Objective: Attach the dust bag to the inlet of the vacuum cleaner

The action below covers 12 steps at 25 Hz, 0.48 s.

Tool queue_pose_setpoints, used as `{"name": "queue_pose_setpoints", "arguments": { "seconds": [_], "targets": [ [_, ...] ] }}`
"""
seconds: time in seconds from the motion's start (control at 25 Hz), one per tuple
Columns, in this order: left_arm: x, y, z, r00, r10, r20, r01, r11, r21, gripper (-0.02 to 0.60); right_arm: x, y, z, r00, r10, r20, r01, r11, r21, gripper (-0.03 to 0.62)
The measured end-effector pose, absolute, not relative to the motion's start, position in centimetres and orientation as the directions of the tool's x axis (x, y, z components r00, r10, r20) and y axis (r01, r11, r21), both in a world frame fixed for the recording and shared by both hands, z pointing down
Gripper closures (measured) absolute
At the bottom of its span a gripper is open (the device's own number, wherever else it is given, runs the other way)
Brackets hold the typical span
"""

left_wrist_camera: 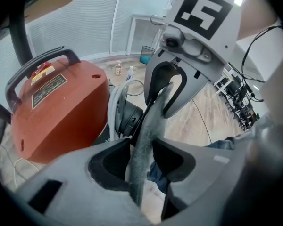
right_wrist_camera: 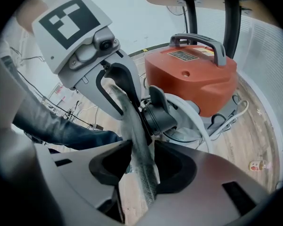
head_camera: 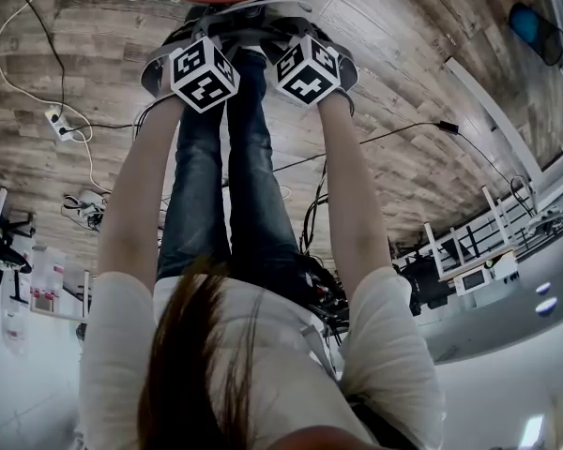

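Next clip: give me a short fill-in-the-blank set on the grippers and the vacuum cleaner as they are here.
1. The left gripper and the right gripper each have the edge of the grey ___ between their open jaws.
2. The floor under the vacuum cleaner is made of ___ planks.
3. The handle on top of the red vacuum cleaner is coloured ___.
Missing words: dust bag; wooden; grey.
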<state>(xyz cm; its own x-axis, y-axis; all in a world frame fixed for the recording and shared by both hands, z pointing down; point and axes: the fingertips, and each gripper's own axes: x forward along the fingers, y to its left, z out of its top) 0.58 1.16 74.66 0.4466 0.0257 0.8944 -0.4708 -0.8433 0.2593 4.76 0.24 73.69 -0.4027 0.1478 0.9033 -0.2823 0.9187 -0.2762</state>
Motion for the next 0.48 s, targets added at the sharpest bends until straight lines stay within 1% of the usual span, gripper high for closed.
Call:
{"name": "queue_pose_setpoints", "arguments": {
  "seconds": [0.12, 0.24, 0.48],
  "targets": [
    [0.80, 1.06, 74.52, 0.452, 0.020, 0.892, -0.482, -0.835, 0.264, 0.390, 4.73, 0.30, 73.57, -0.420, 0.147, 0.896, -0.311, 0.904, -0.294, 0.406],
    [0.92, 0.87, 74.30, 0.456, 0.018, 0.890, -0.492, -0.828, 0.269, 0.374, 4.67, 0.32, 73.45, -0.416, 0.144, 0.898, -0.317, 0.902, -0.292, 0.377],
    [0.80, 1.09, 73.74, 0.456, 0.010, 0.890, -0.486, -0.835, 0.258, 0.367, 4.39, 0.77, 73.05, -0.415, 0.136, 0.900, -0.330, 0.899, -0.288, 0.365]
  ]
}}
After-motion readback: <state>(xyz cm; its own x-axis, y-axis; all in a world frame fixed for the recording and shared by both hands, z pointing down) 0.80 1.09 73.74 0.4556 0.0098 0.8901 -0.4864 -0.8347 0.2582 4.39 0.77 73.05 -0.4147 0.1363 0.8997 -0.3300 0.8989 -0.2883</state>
